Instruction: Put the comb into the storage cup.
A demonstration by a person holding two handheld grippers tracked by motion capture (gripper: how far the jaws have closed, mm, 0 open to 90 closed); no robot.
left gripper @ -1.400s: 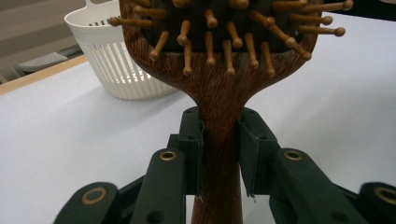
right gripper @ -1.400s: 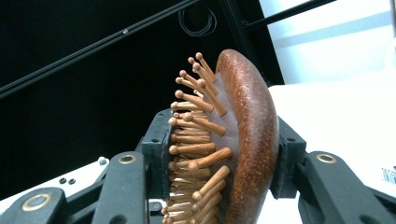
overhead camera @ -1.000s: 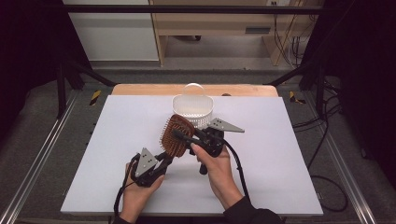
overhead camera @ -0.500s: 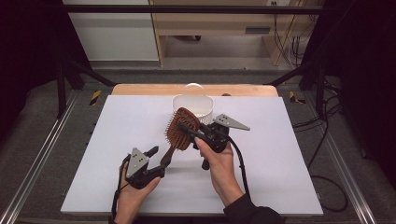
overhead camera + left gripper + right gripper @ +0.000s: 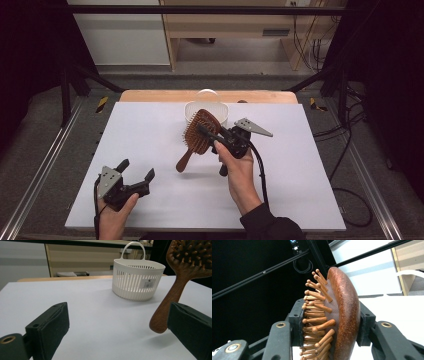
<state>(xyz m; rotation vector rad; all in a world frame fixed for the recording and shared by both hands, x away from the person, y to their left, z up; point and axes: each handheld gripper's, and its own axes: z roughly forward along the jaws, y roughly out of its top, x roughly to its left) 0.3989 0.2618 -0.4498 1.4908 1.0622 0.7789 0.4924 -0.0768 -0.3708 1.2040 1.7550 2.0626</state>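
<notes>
A stiff, light wooden hairbrush [image 5: 199, 135] hangs above the white desk [image 5: 150, 130], just in front of a white basket [image 5: 220, 111]. The right gripper [image 5: 206, 132] clamps its bristled head across front and back, a firm purchase. The left gripper [image 5: 136, 173], jaws just opened wide and empty, sits near the desk's front edge, apart from the handle.

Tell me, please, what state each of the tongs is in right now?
Left tongs: open, having just been opening, nothing between them.
Right tongs: closed on the wooden hairbrush.
</notes>
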